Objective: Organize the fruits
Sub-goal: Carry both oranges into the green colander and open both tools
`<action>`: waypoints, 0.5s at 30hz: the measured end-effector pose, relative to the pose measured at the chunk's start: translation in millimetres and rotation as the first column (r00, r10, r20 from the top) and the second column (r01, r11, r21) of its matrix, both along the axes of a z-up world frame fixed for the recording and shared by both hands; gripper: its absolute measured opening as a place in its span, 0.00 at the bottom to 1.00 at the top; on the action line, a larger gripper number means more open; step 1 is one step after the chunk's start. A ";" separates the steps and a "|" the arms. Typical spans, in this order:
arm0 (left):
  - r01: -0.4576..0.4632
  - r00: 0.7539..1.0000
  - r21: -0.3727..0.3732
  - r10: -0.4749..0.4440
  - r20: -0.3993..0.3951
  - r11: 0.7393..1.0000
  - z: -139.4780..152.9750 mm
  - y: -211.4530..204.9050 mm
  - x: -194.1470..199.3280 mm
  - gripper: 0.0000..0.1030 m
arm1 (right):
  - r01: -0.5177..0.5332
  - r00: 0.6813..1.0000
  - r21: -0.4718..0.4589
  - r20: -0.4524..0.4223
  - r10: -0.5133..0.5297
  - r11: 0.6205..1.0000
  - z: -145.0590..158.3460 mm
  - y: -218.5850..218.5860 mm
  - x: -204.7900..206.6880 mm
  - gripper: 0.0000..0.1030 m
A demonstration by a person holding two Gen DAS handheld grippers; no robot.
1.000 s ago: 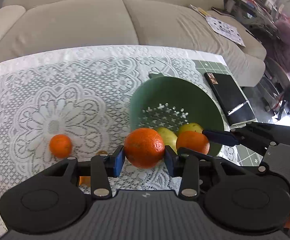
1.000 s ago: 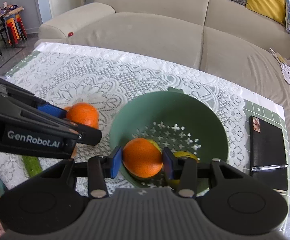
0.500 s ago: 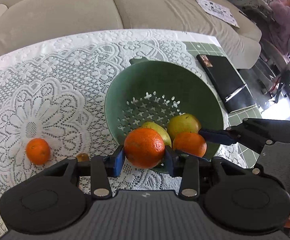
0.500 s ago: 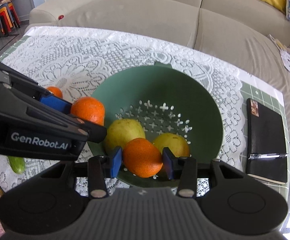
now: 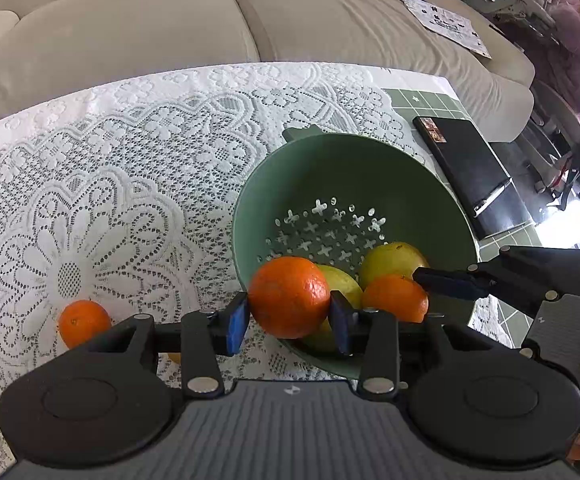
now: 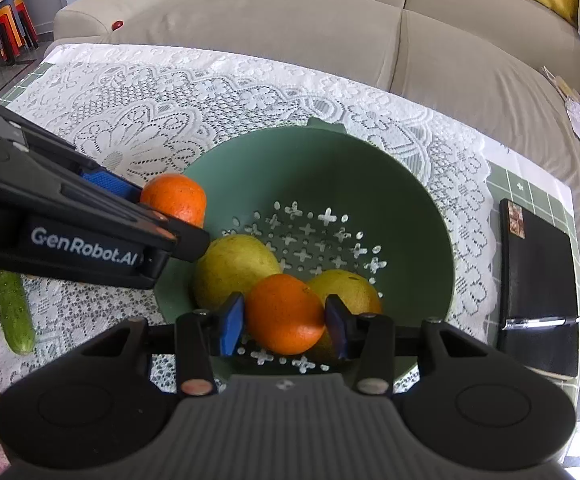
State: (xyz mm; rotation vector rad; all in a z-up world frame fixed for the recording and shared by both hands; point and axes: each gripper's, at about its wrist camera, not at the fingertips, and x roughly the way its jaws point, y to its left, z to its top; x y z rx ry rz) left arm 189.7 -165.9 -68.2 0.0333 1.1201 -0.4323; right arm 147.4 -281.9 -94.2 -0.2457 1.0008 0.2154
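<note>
So both grippers are loaded up with oranges right over the green colander (image 5: 430, 184). The left gripper (image 5: 289, 318) has its blue pads clamped narrow on a big orange (image 5: 289, 297), held just above the colander's near-left rim, at about 8 o'clock of the bowl in the left wrist view. The right gripper (image 6: 285, 322) comes in from 3 o'clock in that same view, pads pinched on a second orange (image 6: 285, 313) hanging low inside the bowl, right up against the two pears.

Both oranges are bright and pebbly; the left one has a shiny highlight on its skin. The yellow-green pears (image 6: 236, 270) (image 6: 348, 288) sit side by side on the near part of the colander floor, in front of the cross-shaped drain holes.

Out on the lace tablecloth (image 5: 110, 168), a small orange (image 5: 83, 322) sits at 9 o'clock of the colander, well apart. A cucumber (image 6: 12, 310) lies at the far left edge in the right wrist view. A black notebook (image 6: 538, 284) with a pen clipped on lies at 3 o'clock, just beside the bowl.
</note>
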 end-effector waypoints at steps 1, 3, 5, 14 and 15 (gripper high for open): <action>0.002 1.000 -0.003 -0.002 0.003 1.000 -0.3 0.7 0.0 0.47 | -0.001 1.000 -0.005 0.002 0.001 1.000 0.1 1.1 0.8 0.41; 0.008 1.000 -0.009 -0.008 0.011 1.000 -0.7 1.9 -0.3 0.47 | -0.003 1.000 -0.012 0.004 0.003 1.000 0.2 3.0 1.7 0.41; 0.011 1.000 -0.018 -0.011 0.013 1.000 -0.8 3.7 -0.4 0.47 | -0.003 1.000 -0.018 0.004 0.003 1.000 0.1 4.0 2.7 0.41; 0.012 1.000 -0.055 -0.013 -0.015 0.998 -1.1 8.9 -1.9 0.44 | -0.007 1.000 -0.021 -0.009 0.007 1.000 -0.1 4.6 1.6 0.42; 0.015 1.000 -0.053 -0.016 -0.015 0.998 -1.2 9.7 -2.9 0.43 | -0.010 1.000 -0.020 -0.011 0.009 1.000 0.1 5.0 1.3 0.43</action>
